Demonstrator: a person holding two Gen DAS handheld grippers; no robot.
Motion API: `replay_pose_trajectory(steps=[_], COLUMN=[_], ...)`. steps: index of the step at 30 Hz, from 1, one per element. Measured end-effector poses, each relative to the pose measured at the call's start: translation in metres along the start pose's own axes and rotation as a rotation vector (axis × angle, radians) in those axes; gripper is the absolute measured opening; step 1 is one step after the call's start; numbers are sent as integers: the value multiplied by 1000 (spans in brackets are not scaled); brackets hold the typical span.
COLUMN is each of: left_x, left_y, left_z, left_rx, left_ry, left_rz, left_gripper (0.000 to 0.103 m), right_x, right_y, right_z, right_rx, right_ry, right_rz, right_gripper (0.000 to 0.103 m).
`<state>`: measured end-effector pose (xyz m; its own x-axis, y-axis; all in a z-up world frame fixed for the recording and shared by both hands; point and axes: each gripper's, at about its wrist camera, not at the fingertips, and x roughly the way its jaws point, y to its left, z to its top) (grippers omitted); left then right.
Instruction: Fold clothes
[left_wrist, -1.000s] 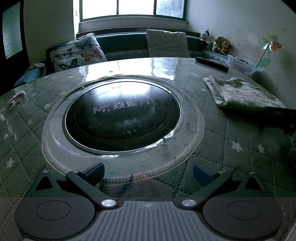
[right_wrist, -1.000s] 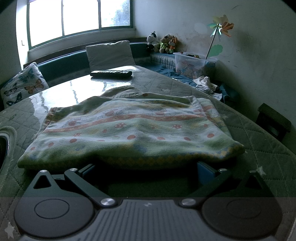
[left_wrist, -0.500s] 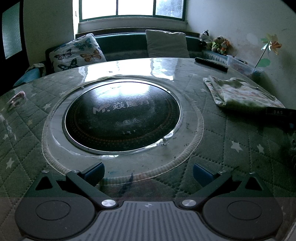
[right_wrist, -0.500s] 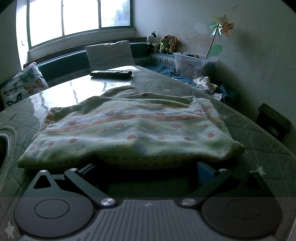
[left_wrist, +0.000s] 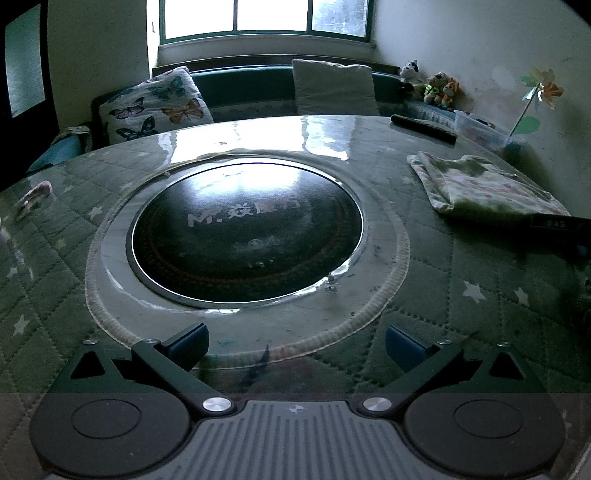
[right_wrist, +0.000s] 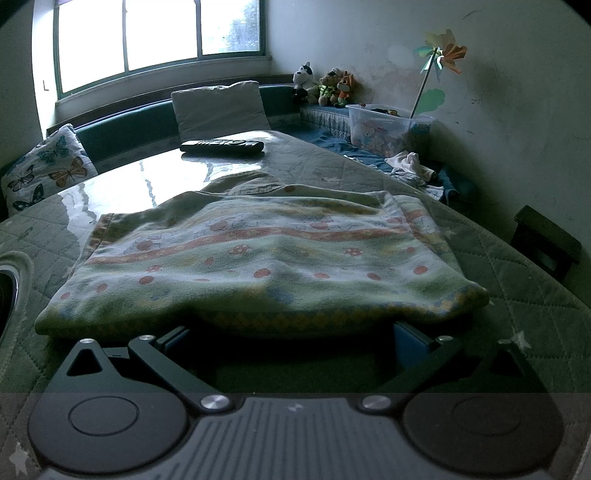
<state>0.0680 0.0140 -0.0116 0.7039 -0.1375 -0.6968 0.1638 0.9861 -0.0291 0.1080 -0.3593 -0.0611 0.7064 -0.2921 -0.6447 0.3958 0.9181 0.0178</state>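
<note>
A folded patterned garment (right_wrist: 258, 262), pale green with red mushroom print, lies flat on the quilted table. In the left wrist view the same garment (left_wrist: 480, 184) rests at the right. My right gripper (right_wrist: 291, 338) sits at its near edge, open, with the blue fingertips tucked under the cloth's front fold. My left gripper (left_wrist: 295, 345) stands open over the near rim of the round black cooktop (left_wrist: 245, 232), holding nothing. The right gripper's body (left_wrist: 561, 225) shows as a dark shape beside the garment.
A black remote control (right_wrist: 221, 146) lies at the table's far side. A cushioned bench with a butterfly pillow (left_wrist: 155, 105), a plain pillow (right_wrist: 219, 105), stuffed toys (right_wrist: 325, 86) and a plastic bin (right_wrist: 388, 125) runs behind. A dark stool (right_wrist: 543, 240) stands at the right.
</note>
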Motion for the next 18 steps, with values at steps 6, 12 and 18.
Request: replay_pose_trajectory(steps=[6, 12, 18], left_x=[0, 0, 0], left_y=[1, 1, 2], left_z=[0, 1, 1], left_rx=[-1, -1, -3], left_ry=[0, 0, 0], left_rz=[1, 1, 1], left_gripper=[103, 103, 103], right_x=[0, -1, 0], right_y=[0, 0, 0], right_z=[0, 0, 0], right_rx=[0, 0, 0], right_ry=[0, 0, 0], right_rz=[0, 0, 0], right_gripper=[103, 103, 103])
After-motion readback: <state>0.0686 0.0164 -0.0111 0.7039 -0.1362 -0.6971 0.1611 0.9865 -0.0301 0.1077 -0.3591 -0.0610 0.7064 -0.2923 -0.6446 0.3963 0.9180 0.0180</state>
